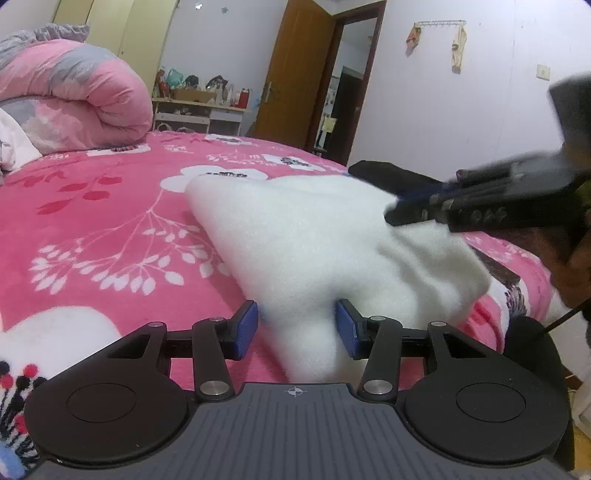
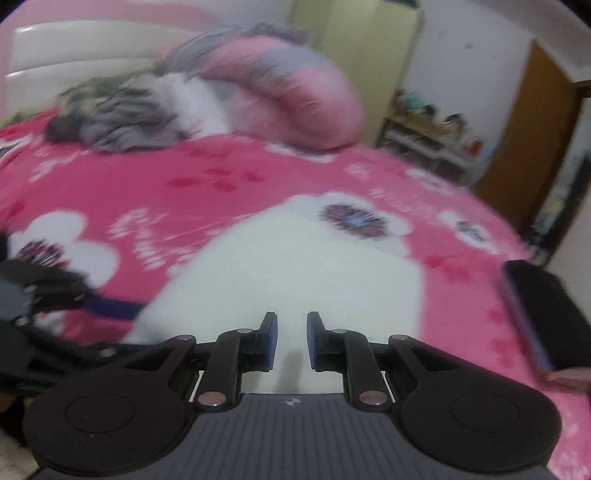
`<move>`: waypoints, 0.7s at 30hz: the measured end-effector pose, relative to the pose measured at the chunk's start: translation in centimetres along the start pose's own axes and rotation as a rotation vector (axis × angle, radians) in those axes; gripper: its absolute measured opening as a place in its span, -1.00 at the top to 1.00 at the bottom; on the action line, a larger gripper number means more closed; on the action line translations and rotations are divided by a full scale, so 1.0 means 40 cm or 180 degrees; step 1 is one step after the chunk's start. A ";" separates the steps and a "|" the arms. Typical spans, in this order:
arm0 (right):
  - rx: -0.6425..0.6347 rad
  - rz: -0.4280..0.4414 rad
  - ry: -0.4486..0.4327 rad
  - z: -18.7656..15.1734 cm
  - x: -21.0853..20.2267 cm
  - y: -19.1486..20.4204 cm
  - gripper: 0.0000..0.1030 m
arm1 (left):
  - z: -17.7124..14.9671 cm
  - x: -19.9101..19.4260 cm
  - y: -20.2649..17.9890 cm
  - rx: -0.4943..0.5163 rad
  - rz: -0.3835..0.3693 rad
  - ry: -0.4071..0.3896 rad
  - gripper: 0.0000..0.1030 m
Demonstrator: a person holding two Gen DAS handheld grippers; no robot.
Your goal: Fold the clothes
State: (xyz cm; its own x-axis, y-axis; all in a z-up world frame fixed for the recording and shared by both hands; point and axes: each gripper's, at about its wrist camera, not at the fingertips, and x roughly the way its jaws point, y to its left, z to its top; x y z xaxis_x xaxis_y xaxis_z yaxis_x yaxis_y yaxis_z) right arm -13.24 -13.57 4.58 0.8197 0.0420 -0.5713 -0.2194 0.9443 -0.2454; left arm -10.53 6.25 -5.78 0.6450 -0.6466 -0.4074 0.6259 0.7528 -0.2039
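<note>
Beside the white garment [image 1: 314, 236], a black phone [image 2: 543, 314] lies on the bedspread [image 1: 92, 221].

We count two grippers, the left gripper [image 1: 296, 328] and the right gripper [image 2: 291, 341], each with two blue-padded fingers. On one bed [image 1: 92, 221] we see one white garment [image 1: 314, 236], one rolled pink quilt [image 1: 74, 96], one heap of grey striped clothes [image 2: 122, 122] and one dark phone [image 2: 539, 314]. We also count one brown door [image 1: 291, 70] and two items hanging on one wall rack [image 1: 439, 24].
</note>
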 end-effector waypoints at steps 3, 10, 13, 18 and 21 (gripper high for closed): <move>0.0172 0.0027 0.0141 -0.088 0.075 -0.031 0.65 | -0.009 0.003 -0.006 0.0019 -0.0004 -0.0020 0.07; 0.0015 -0.0109 0.0134 -0.043 0.063 -0.013 0.65 | -0.015 -0.010 -0.004 0.0044 0.0041 -0.0105 0.07; -0.0022 -0.0183 0.0075 0.007 0.054 0.001 0.65 | -0.016 -0.008 0.007 -0.0062 0.0014 -0.0106 0.07; -0.0010 -0.0024 0.0145 0.038 0.088 0.010 0.64 | -0.016 -0.007 0.015 -0.0108 -0.0009 -0.0112 0.07; -0.0002 0.0072 0.0188 0.056 0.109 0.016 0.64 | -0.018 -0.007 0.021 -0.0175 -0.0049 -0.0123 0.07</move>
State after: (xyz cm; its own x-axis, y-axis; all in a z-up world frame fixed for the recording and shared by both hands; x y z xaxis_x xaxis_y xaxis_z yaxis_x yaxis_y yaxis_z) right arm -8.63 -12.05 3.70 0.7819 0.0441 -0.6219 -0.2380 0.9431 -0.2324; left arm -10.50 7.18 -6.49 0.6525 -0.6617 -0.3692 0.6115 0.7476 -0.2591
